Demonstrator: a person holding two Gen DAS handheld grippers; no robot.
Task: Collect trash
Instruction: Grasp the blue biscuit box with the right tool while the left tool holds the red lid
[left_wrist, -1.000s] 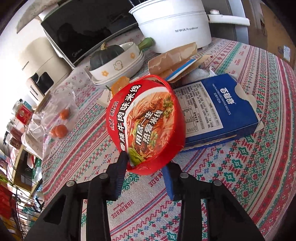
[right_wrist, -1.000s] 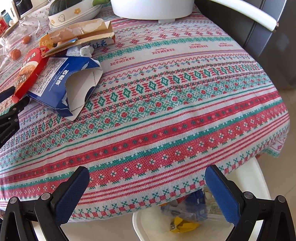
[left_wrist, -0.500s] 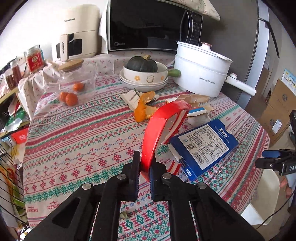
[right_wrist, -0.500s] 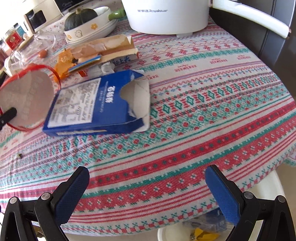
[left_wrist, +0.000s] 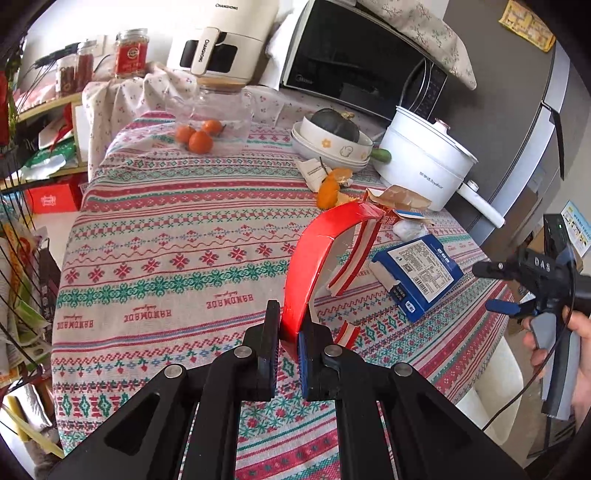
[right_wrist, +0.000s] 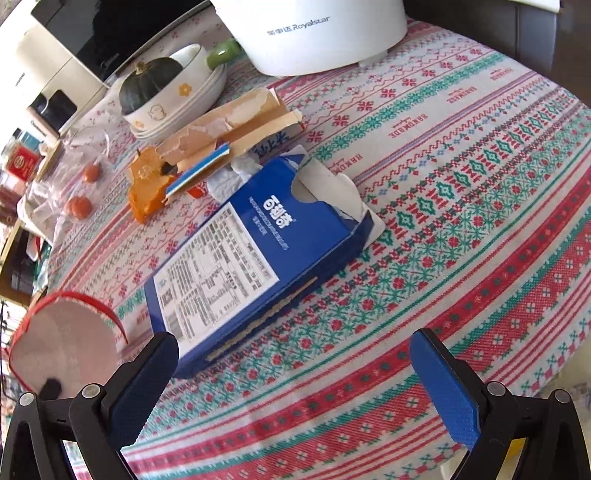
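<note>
The left gripper (left_wrist: 288, 328) has its fingers (left_wrist: 271, 332) closed tight on the rim of the red lid (left_wrist: 314, 251). The lid stands on edge above the bench (left_wrist: 166, 258), clear of the cloth, its rim arching from the fingers toward 1 o'clock. In the right wrist view the same lid (right_wrist: 62, 350) shows its pale underside at 8 o'clock, with a dark fingertip of the left gripper at its lower edge.

The right gripper (right_wrist: 295, 387) has its fingers (right_wrist: 443, 391) spread wide and holds nothing. It hangs over the near edge of the bench (right_wrist: 461, 203). In the left wrist view it appears at 3 o'clock (left_wrist: 506, 288), carried by a hand (left_wrist: 576, 369) off the bench edge.

The blue box (right_wrist: 255, 251) lies flat on the cloth, label side up, torn flap open toward 1 o'clock. It sits just ahead of the right gripper's left finger, not touching it. In the left wrist view the box (left_wrist: 421, 273) lies at 3 o'clock from the lid.

Further trash lies beyond the box, toward 11 o'clock in the right wrist view:
- crumpled tissue (right_wrist: 232, 177), touching the box
- torn carton (right_wrist: 236, 125)
- orange peel (right_wrist: 147, 184), just beside the carton

A white pot (right_wrist: 314, 33) stands at 12 o'clock. A bowl (right_wrist: 173, 96) holding a dark squash (right_wrist: 147, 81) stands at 10 o'clock.
</note>
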